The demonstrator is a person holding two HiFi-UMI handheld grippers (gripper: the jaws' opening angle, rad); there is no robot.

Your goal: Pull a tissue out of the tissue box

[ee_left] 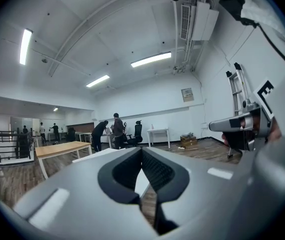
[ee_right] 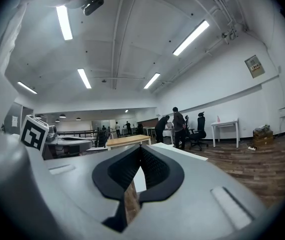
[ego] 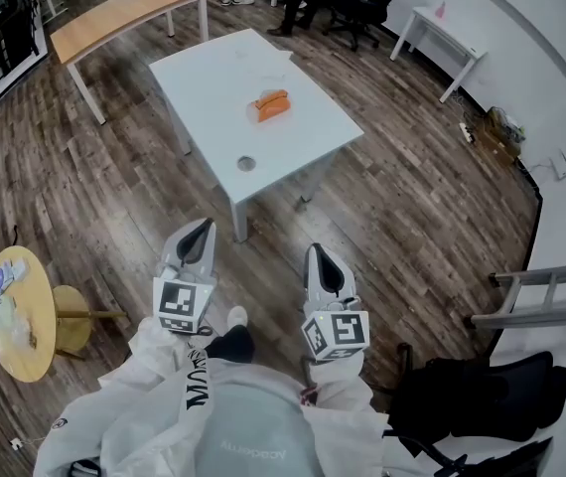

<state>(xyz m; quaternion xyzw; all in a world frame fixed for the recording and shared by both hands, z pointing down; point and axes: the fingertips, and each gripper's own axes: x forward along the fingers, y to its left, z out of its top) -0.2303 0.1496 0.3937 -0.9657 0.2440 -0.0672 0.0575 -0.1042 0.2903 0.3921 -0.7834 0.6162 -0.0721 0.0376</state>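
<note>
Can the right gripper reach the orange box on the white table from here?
Probably not yet: the right gripper, shut and empty, hangs over the floor short of the table, and the box sits mid-table. Nothing blocks the way; a step forward should do.

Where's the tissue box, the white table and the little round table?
Tissue box (ego: 271, 103): head view, middle of its orange top.
White table (ego: 303, 142): head view, bare top near its right edge.
Round table (ego: 37, 301): head view, bare wood on its right side.
</note>
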